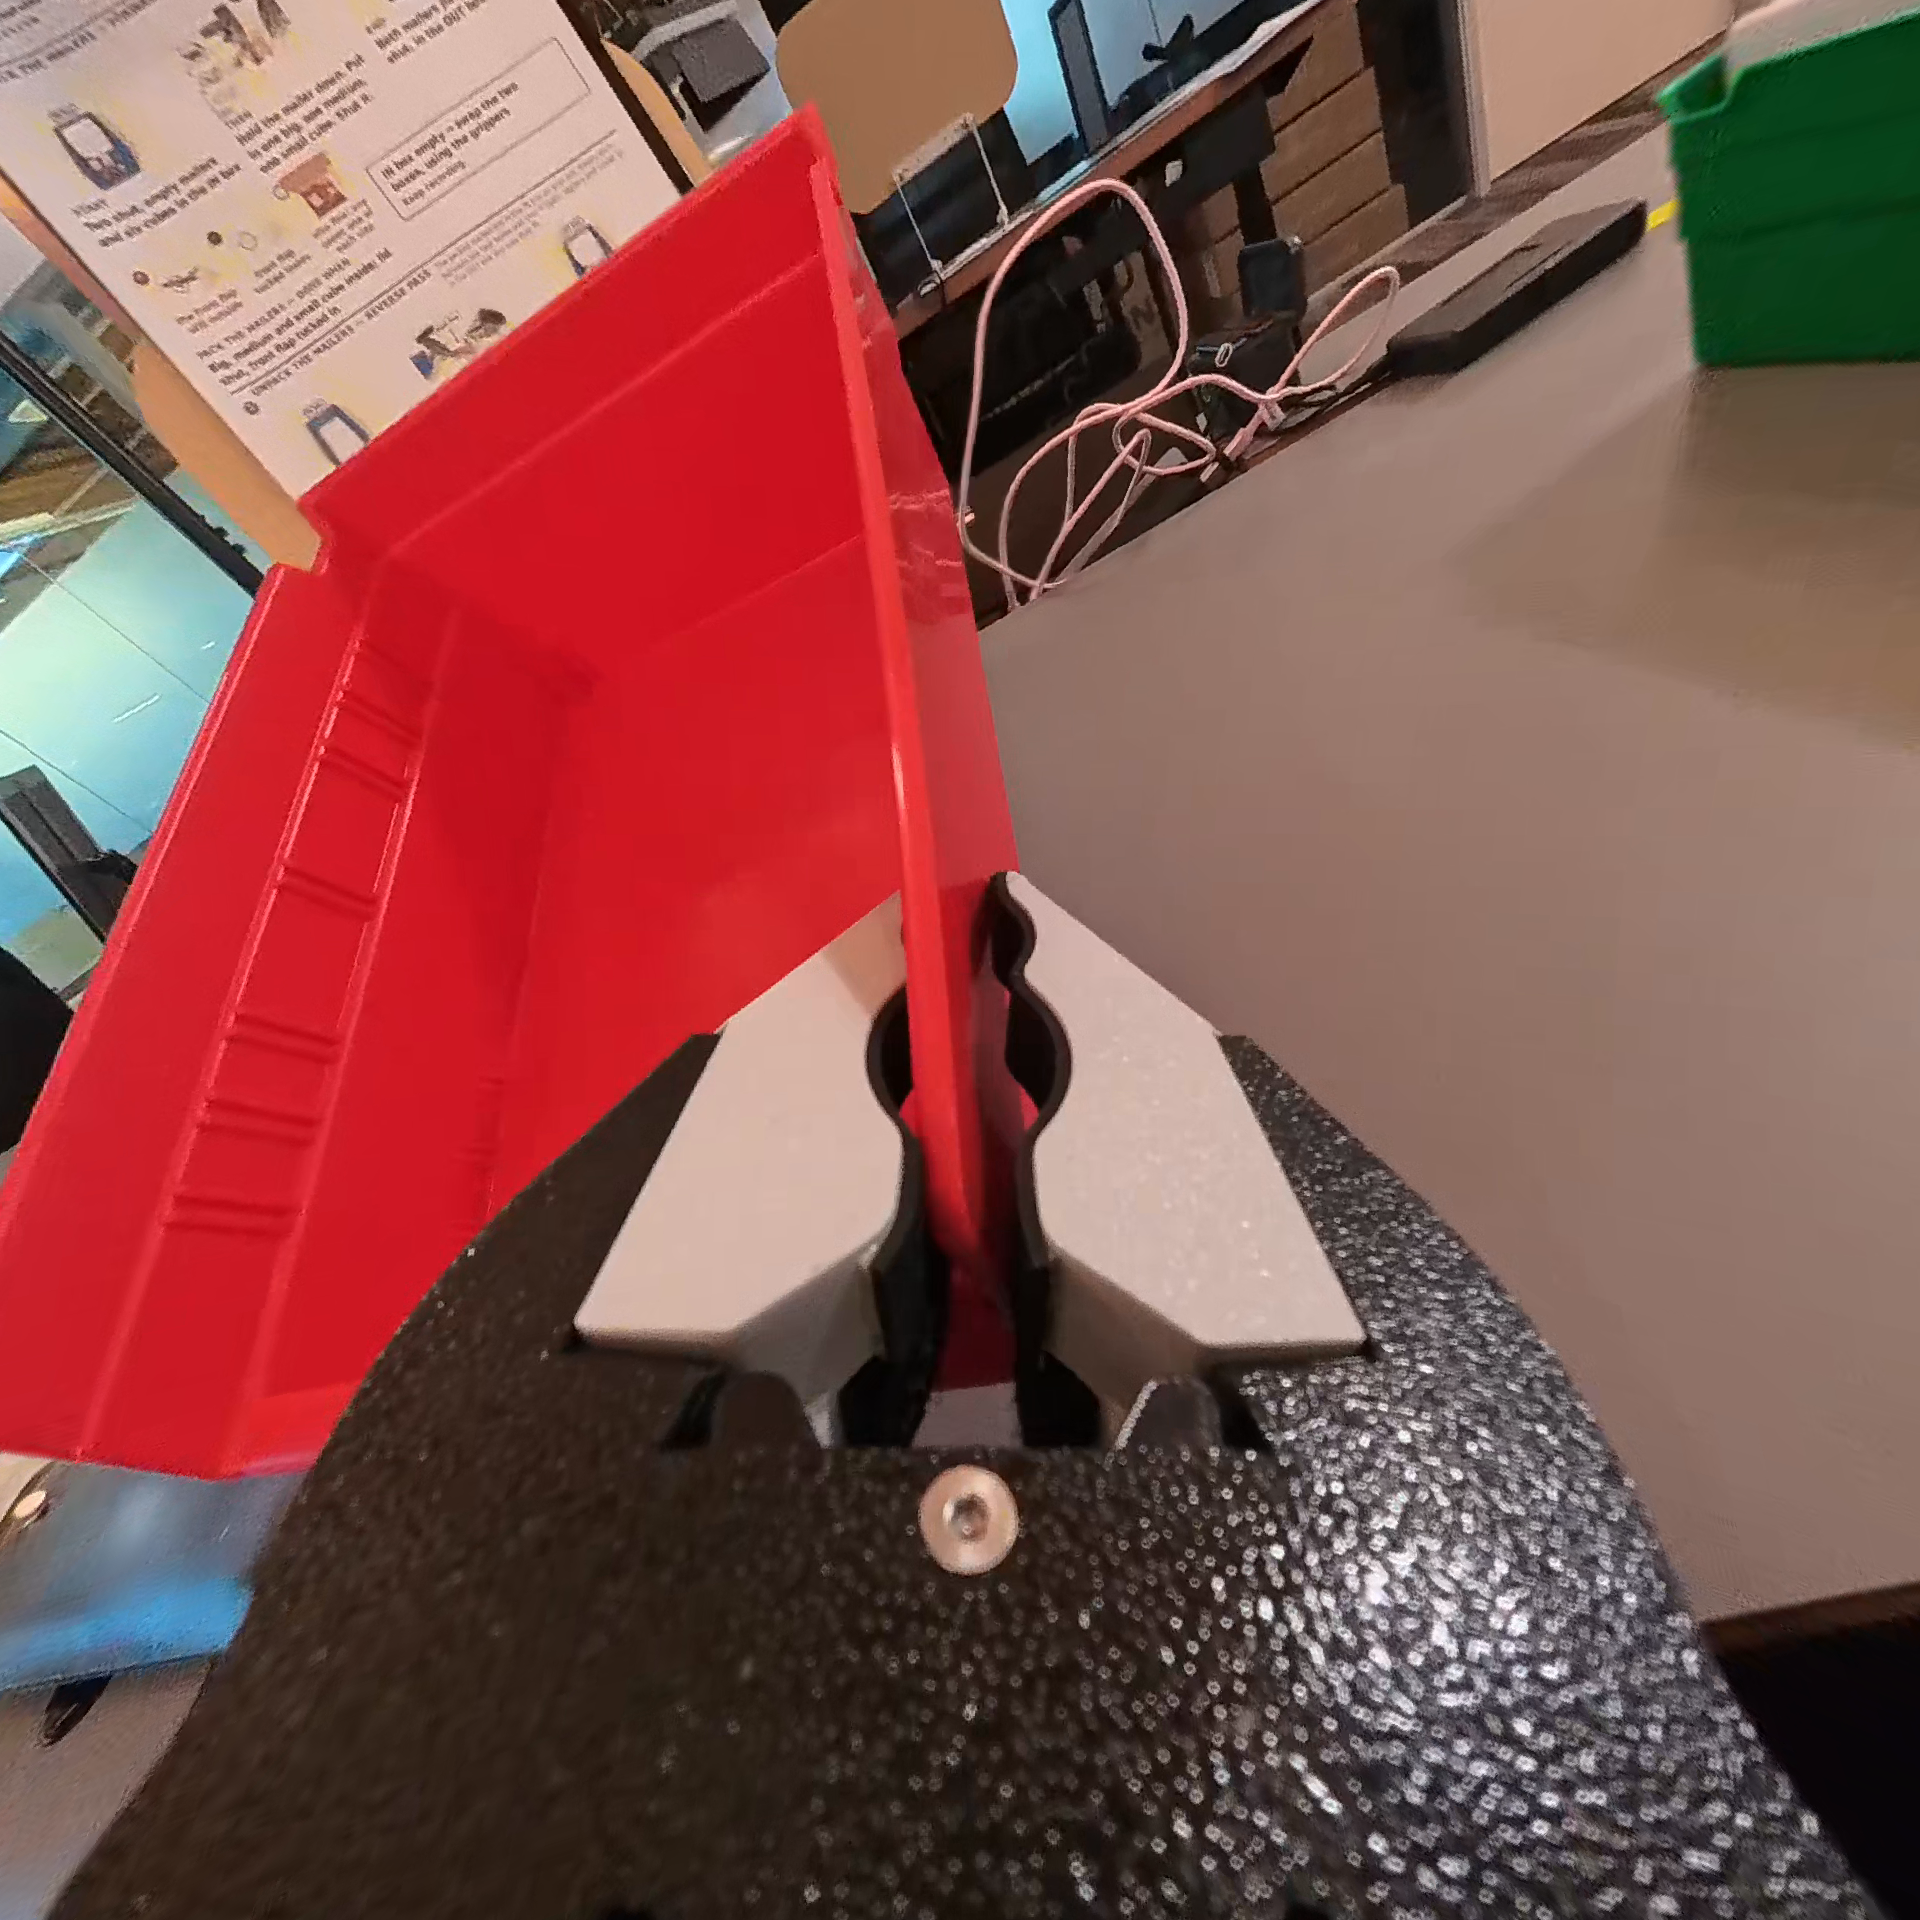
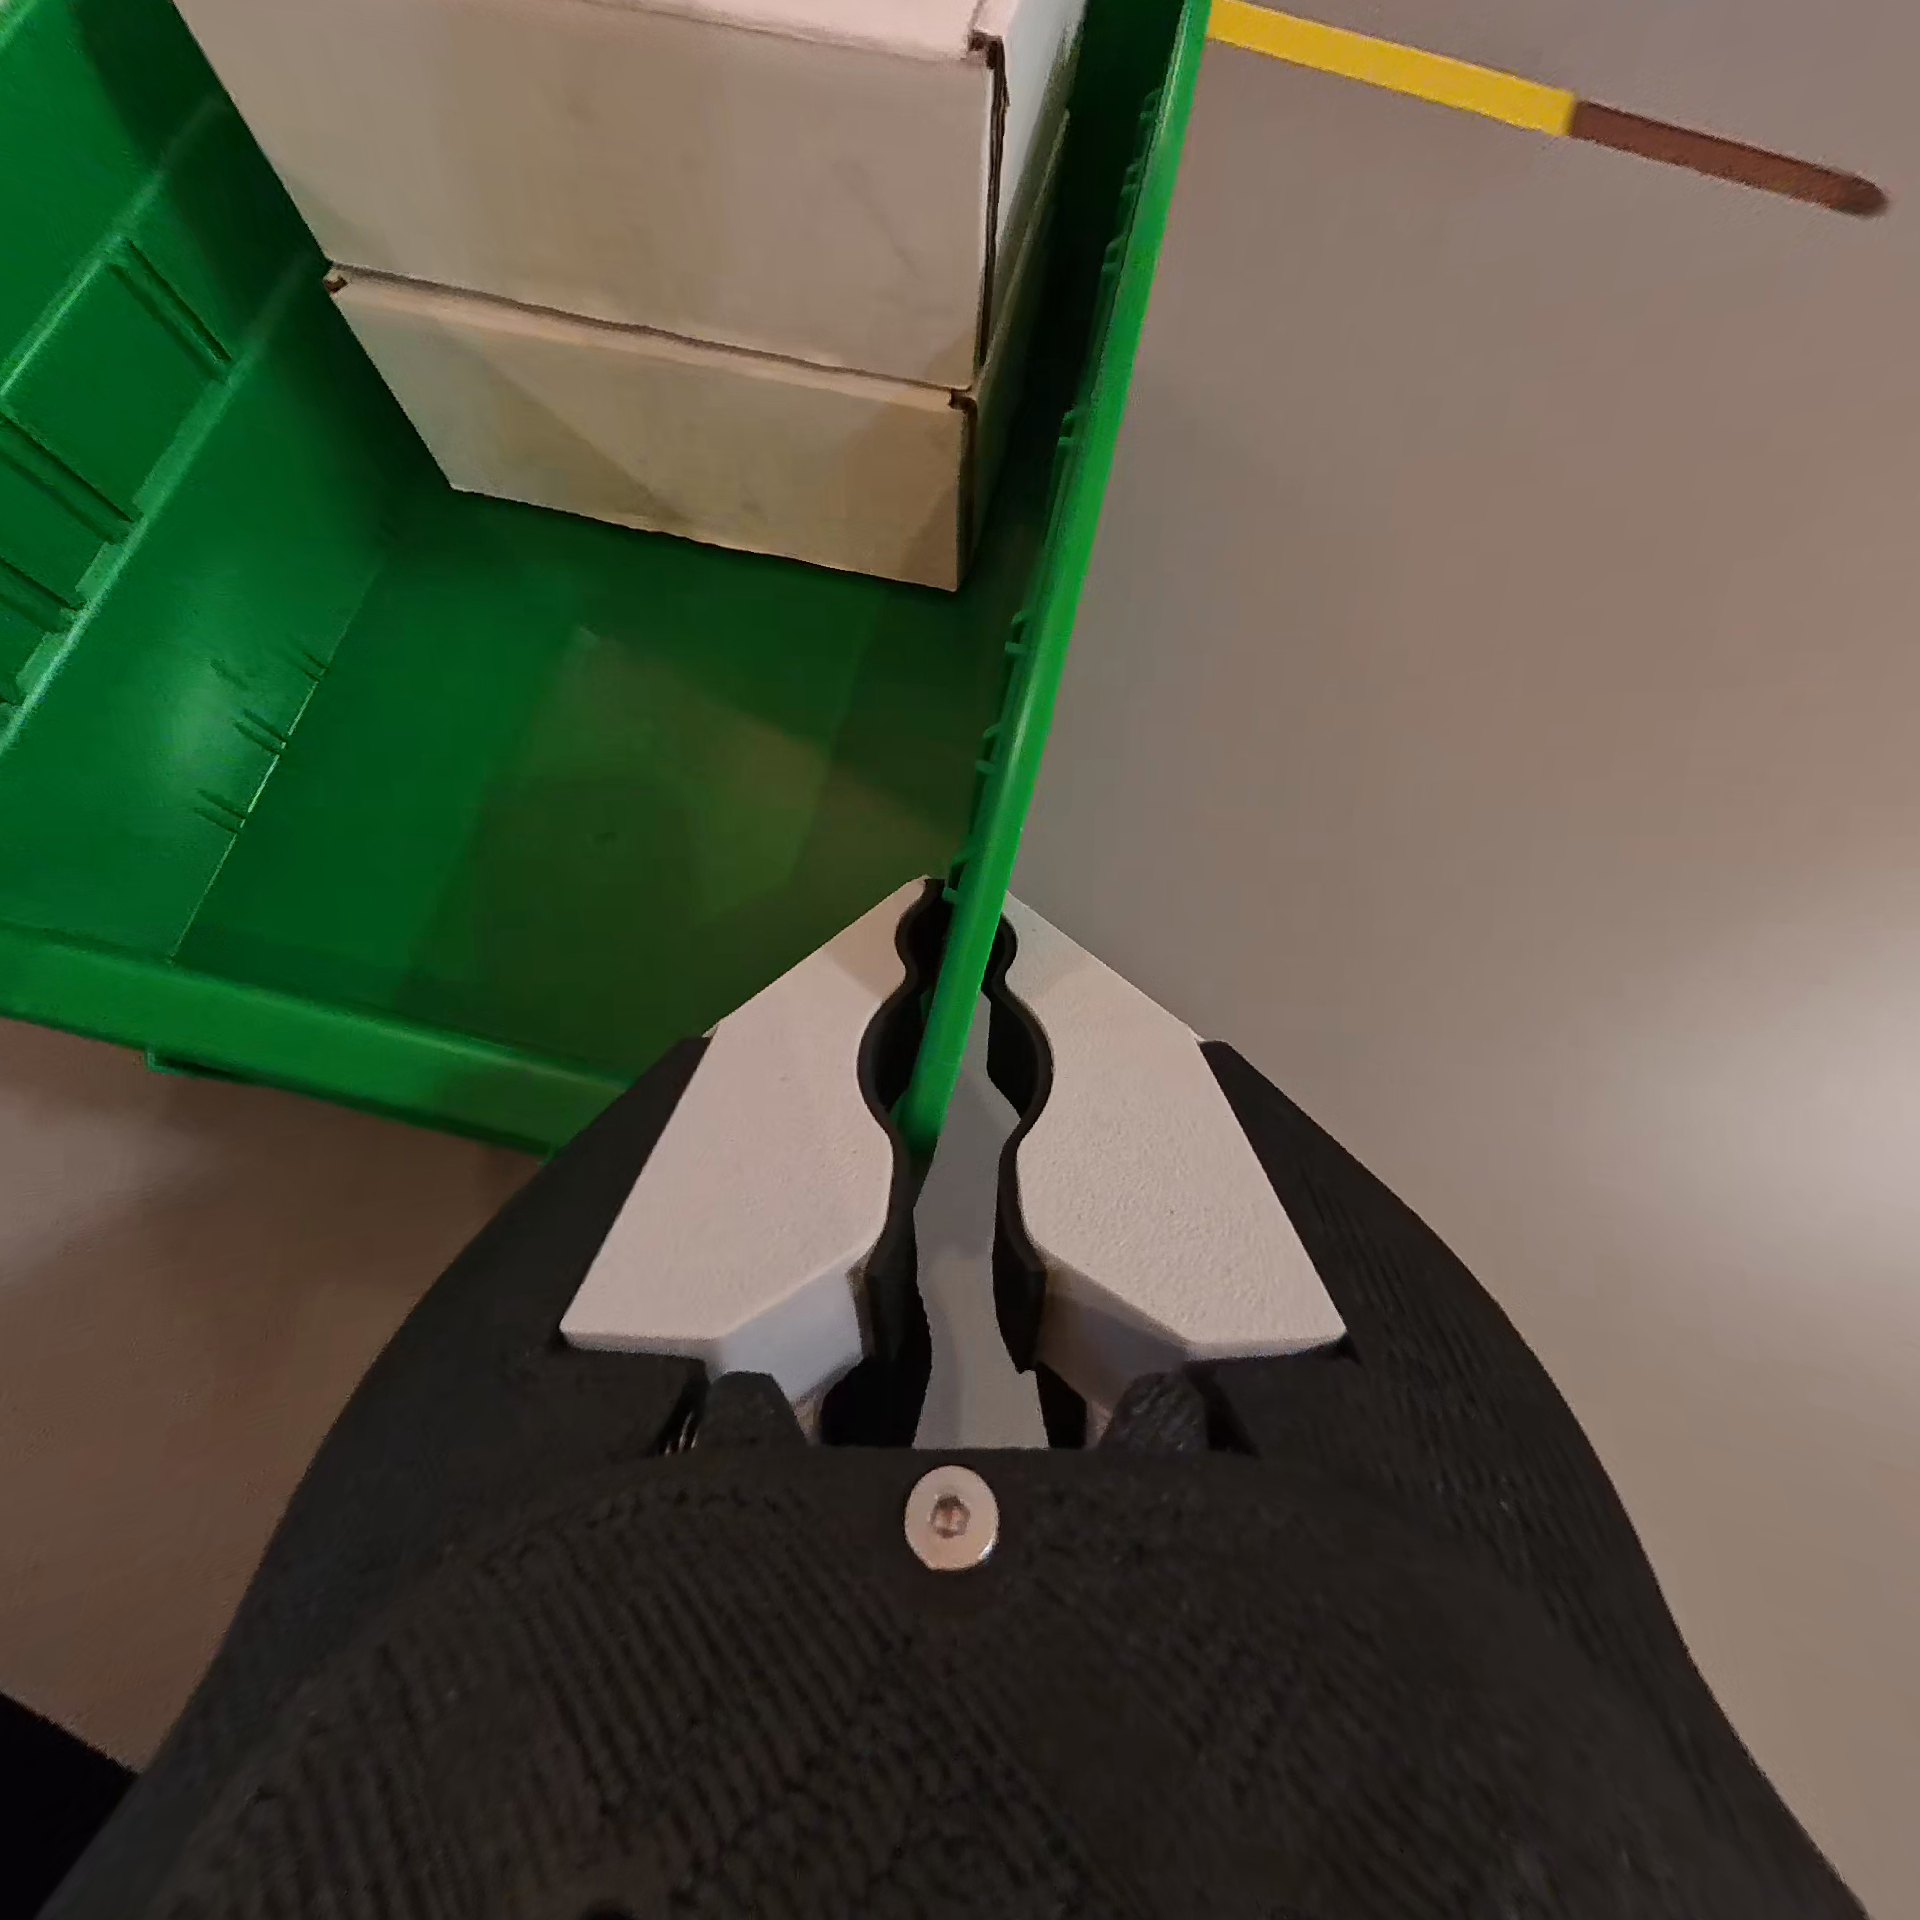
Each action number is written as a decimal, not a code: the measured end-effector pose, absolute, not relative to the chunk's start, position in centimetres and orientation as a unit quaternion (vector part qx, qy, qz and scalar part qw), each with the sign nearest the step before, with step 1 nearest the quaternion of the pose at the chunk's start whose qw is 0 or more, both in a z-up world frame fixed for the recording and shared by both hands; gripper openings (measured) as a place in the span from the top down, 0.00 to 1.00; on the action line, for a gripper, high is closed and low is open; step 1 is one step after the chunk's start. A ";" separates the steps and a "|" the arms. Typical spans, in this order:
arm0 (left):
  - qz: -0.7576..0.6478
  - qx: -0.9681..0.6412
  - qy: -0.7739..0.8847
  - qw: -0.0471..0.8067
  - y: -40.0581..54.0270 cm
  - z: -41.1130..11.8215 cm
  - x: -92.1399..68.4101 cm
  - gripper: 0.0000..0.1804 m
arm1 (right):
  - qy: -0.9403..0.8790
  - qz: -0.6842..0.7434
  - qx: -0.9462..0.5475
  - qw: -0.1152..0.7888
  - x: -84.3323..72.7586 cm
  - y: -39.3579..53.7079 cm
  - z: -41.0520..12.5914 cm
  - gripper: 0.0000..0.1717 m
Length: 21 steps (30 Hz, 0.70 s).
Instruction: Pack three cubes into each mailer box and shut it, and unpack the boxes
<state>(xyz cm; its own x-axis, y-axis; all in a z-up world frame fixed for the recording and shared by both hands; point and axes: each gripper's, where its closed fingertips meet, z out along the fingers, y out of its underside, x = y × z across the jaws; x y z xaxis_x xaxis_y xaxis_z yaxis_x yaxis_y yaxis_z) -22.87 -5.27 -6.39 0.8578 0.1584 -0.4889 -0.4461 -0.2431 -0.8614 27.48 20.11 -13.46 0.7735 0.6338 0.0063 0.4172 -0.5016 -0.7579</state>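
**Both grippers clamped on bin walls**

Left gripper (image 1: 961, 1039): closed narrow on the side wall of the red bin (image 1: 499, 831), black pads pressed to either face of the wall. Red bin tilted, open interior showing, nothing inside. Beyond the red bin: printed instruction sheet (image 1: 312, 208). Right of the red bin: grey table (image 1: 1455, 831), tangle of pink cable (image 1: 1143, 416) at its far edge, green bin (image 1: 1808, 208) farther right.

Right gripper (image 2: 961, 997): closed narrow on the right wall of the green bin (image 2: 416, 727), pads on either side of the rim. Inside the green bin, against that same wall at the far end: two shut white mailer boxes (image 2: 675, 312), stacked one on the other. Cubes not visible. Outside the green bin, far right: yellow tape strip (image 2: 1403, 73) on the table.
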 end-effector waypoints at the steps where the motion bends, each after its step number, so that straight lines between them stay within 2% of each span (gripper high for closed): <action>1: 0.250 -0.746 0.094 0.610 -5.4 -6.4 -22.9 0.97 | -0.310 0.138 -0.854 0.394 26.3 19.9 -13.5 0.98; 17: 0.299 -0.707 0.059 0.638 -7.9 -3.6 -24.0 0.97 | -0.452 0.219 -0.766 0.400 -0.4 14.7 -13.1 0.97; 19: 0.306 -0.702 0.056 0.641 -8.1 -3.1 -24.2 0.97 | -0.476 0.242 -0.748 0.394 -3.7 12.7 -13.0 0.92; 21: 0.312 -0.694 0.055 0.647 -8.2 -2.4 -24.1 0.97 | -0.512 0.289 -0.712 0.385 -7.4 9.8 -12.9 0.77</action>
